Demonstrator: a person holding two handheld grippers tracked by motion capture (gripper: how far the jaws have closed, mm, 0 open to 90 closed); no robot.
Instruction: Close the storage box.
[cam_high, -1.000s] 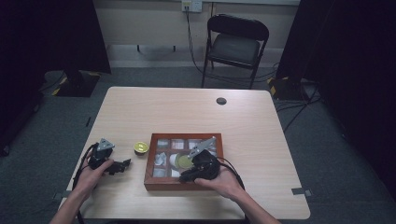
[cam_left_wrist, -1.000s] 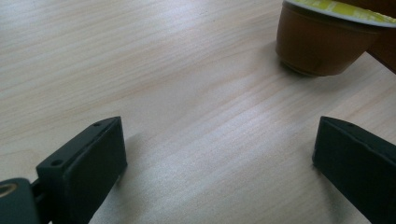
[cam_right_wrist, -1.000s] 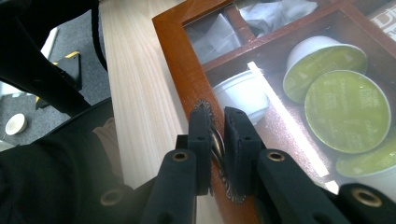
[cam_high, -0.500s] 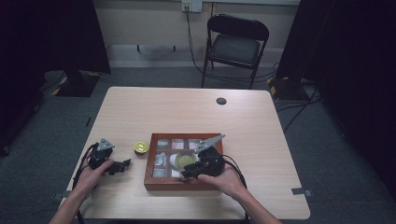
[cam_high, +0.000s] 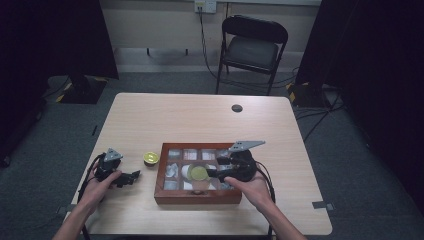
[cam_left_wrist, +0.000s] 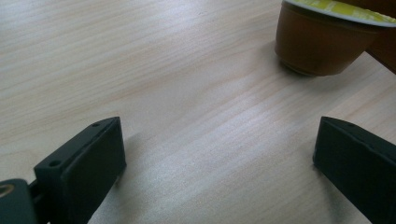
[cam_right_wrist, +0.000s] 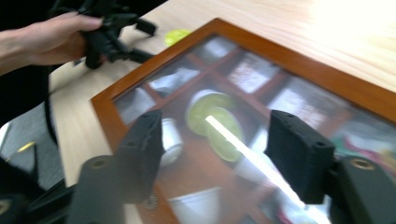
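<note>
High view: right gripper (cam_high: 216, 173) hovers, jaws spread, over a wooden compartment box (cam_high: 197, 196). Left gripper (cam_high: 131, 177) rests released near a yellow-lidded capsule (cam_high: 150, 158).

A pale wood-grain table (cam_high: 200, 117) stands on grey carpet (cam_high: 65, 150). Behind it a black folding metal chair (cam_high: 252, 50) sits before a cream wall (cam_high: 150, 22), flanked by dark curtains (cam_high: 55, 35). Cables (cam_high: 320, 112) trail across the floor.

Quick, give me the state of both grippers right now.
Left gripper: open, holding nothing, fingers apart over bare table near the yellow-lidded cup.
Right gripper: open, empty, above the wooden box.
</note>
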